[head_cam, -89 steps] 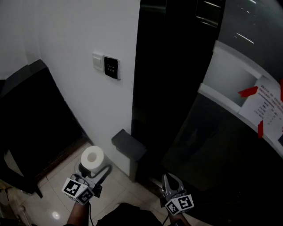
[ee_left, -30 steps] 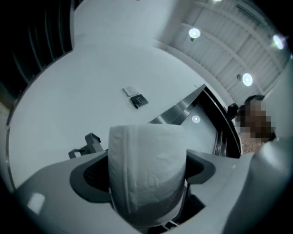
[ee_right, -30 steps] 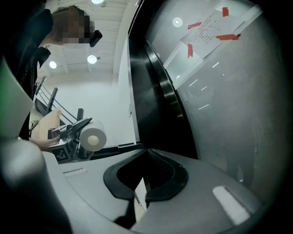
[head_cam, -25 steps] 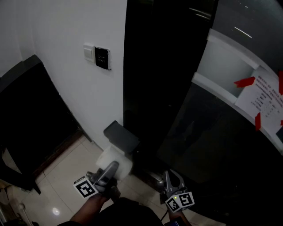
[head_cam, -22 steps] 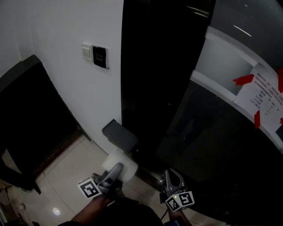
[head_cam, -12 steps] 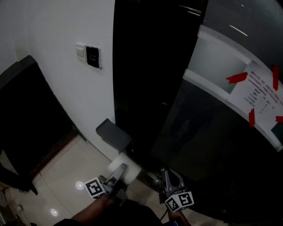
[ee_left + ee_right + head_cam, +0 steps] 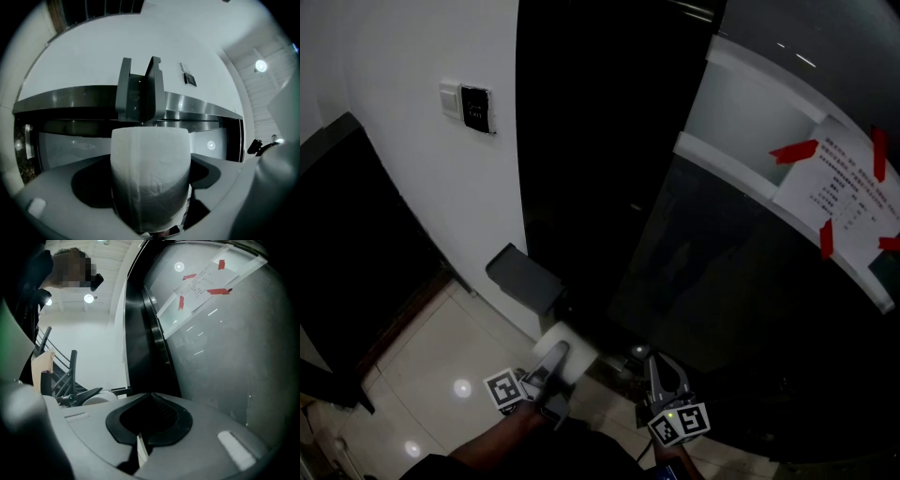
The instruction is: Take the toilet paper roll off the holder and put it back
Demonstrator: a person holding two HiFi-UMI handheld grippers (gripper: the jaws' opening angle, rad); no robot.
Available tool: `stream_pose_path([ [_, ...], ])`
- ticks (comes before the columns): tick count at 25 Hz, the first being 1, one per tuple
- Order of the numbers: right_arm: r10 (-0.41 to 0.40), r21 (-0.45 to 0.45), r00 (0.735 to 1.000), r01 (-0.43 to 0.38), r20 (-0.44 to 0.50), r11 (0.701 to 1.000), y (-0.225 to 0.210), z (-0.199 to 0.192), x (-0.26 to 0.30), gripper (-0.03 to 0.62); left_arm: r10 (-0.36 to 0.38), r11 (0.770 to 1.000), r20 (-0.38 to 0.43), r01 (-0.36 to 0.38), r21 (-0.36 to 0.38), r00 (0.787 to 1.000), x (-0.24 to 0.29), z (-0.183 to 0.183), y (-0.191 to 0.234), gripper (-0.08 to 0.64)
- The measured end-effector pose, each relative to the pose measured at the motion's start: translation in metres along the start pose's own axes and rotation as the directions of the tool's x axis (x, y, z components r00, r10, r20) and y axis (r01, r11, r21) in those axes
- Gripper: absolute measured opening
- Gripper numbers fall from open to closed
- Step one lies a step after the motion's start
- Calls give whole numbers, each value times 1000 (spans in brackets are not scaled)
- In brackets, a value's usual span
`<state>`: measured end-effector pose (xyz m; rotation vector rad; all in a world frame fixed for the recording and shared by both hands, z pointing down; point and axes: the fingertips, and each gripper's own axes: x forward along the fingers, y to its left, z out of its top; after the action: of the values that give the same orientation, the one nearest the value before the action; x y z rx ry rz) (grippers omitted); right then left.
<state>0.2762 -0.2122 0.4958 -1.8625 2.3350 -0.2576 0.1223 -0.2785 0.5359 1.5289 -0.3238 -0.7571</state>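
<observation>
A white toilet paper roll (image 7: 569,345) sits between the jaws of my left gripper (image 7: 557,357), which is shut on it. The roll is just below and right of the grey wall holder (image 7: 523,278), beside the black panel. In the left gripper view the roll (image 7: 150,173) fills the gap between the jaws, and the grey holder bracket (image 7: 139,93) stands straight beyond it, close to its far end. My right gripper (image 7: 651,364) hangs a little to the right, shut and with nothing in it (image 7: 151,395). The right gripper view also catches the roll (image 7: 100,399) at its left.
A white wall carries a switch plate (image 7: 450,97) and a black card reader (image 7: 475,108). A tall black panel (image 7: 581,141) rises behind the holder. At the right, curved dark glass bears a paper notice (image 7: 839,187) fixed with red tape. Pale floor tiles (image 7: 431,352) lie below, and dark furniture (image 7: 347,244) stands left.
My left gripper has carried the roll rightward from left of the holder to just below it, near the black panel. The right gripper has barely moved.
</observation>
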Motion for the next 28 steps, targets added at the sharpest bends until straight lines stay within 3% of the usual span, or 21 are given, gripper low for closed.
stream_pose_path([
  [6,-13,1,1000,13,10,1000,-2,3,3,13,34,998,-28,-32,62,999,7,14,29,453],
  [13,-30,-4,999,30,27,1000,-4,9,8,13,-26,1000,-1,26,-8,1000,14,33,37,453],
  [28,-51,0,999,51,16,999,-8,6,20,13,-12,1000,59,11,9,998,21,76,51,453],
])
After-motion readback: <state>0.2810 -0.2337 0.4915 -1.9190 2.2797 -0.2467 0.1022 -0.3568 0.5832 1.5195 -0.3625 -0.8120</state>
